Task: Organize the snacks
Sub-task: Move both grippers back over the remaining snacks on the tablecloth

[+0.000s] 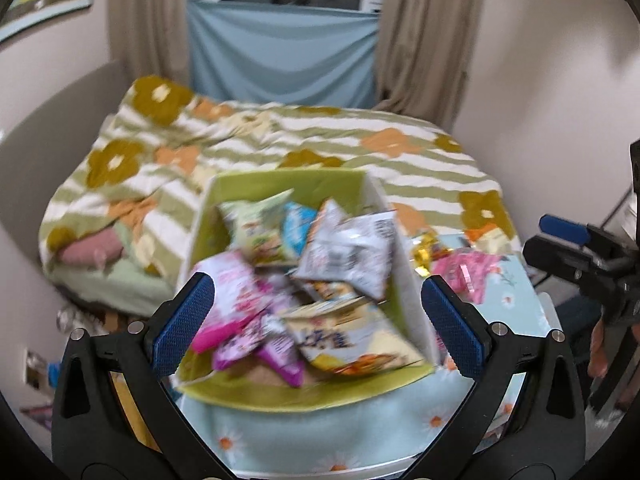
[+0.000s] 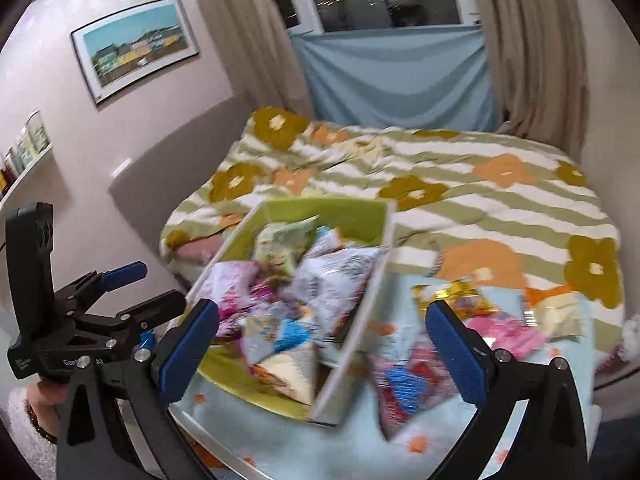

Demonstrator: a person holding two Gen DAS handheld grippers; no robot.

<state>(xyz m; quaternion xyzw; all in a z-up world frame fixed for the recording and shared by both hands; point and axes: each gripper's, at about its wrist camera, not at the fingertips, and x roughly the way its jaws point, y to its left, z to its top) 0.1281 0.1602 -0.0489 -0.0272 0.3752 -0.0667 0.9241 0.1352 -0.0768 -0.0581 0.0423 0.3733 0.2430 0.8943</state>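
Lime-green rectangular fabric box (image 1: 288, 184) full of blurred snack packets (image 1: 344, 256) sits on daisy-print tabletop (image 1: 360, 432), long axis toward striped floral bed (image 1: 360, 136). Left gripper (image 1: 320, 324) and right gripper (image 2: 320, 352): both spread apart, empty.

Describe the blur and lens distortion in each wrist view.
Left wrist view: snack packets in the green box are motion-smeared, print unreadable, while the left gripper is crisp; walls bow.
Right wrist view: similar smear on loose packets; the right gripper is sharp; the framed picture curves.

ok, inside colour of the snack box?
Lime green lining of the snack box; clearest in the left wrist view.
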